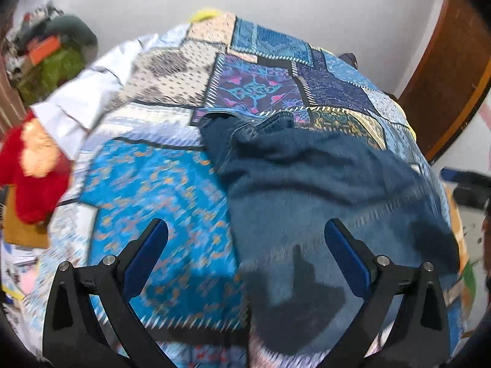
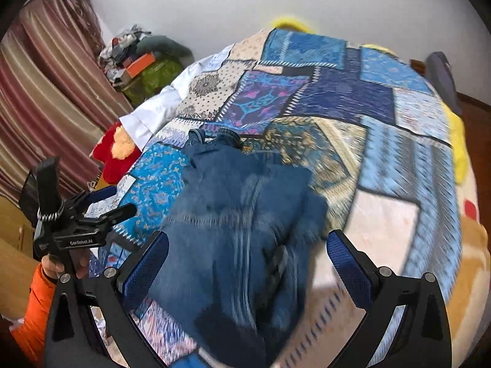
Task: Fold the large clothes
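A pair of dark blue jeans [image 1: 322, 190] lies crumpled on a patchwork bedspread [image 1: 147, 190], waistband toward the far side. My left gripper [image 1: 245, 242] is open and empty, hovering above the near left edge of the jeans. In the right wrist view the jeans [image 2: 239, 214] lie bunched in the middle of the bedspread [image 2: 383, 153]. My right gripper [image 2: 247, 251] is open and empty above their near end. The left gripper [image 2: 101, 211] also shows there at the left, held by a hand with an orange sleeve, jaws apart.
A red and orange cushion [image 1: 33, 165] and a white pillow [image 1: 83, 98] lie at the bed's left side. A pile of bags and boxes [image 2: 144, 64] stands against the wall by striped curtains [image 2: 46, 92]. A brown door [image 1: 445, 70] is at the right.
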{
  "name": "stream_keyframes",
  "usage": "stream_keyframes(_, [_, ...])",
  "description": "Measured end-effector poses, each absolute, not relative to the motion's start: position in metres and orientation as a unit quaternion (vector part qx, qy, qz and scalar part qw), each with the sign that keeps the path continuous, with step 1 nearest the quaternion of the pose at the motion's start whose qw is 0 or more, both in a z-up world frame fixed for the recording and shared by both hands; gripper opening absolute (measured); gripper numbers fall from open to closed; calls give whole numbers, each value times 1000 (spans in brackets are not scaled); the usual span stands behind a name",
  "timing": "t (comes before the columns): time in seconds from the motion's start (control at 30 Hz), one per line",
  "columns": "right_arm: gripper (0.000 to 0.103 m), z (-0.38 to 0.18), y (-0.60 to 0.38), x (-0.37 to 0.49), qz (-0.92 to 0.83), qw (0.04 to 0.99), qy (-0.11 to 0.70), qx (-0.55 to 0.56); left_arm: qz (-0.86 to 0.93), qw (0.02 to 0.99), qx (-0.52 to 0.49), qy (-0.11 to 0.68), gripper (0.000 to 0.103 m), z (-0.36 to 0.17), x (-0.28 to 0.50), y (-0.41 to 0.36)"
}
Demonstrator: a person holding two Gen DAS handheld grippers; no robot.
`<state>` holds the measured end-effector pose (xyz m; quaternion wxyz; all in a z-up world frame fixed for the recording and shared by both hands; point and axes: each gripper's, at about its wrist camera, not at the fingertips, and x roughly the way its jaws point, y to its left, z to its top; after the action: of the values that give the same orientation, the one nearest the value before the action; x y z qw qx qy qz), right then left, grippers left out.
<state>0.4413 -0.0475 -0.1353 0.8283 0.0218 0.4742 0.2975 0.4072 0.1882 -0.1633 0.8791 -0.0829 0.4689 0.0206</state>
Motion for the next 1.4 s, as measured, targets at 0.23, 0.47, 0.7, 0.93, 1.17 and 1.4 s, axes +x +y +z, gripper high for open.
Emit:
stream_keyframes(0.23, [102, -198, -19, 508, 282, 784, 553, 18, 72, 854, -100, 506, 103, -213, 490, 196])
stream_keyframes(0.47, [102, -206, -45, 521, 279, 796, 537, -21, 68, 847, -84, 520, 103, -216, 513, 204])
stream_keyframes(0.7, [102, -192, -76, 507, 256, 795, 550, 23, 97, 862, -87, 490, 103, -165, 470, 232])
stream_keyframes(0.93, [102, -147, -111, 469, 227, 822, 522, 36, 92, 871, -82, 476, 103, -128, 411, 252])
stream_keyframes(1.17, [103, -132, -103, 437, 271, 810, 513, 92, 37, 861, -113, 494, 103, -150, 367, 228])
stream_keyframes(1.4, [103, -202, -71, 442, 279, 749, 594, 90, -49, 824, -208, 525, 103, -213, 370, 203])
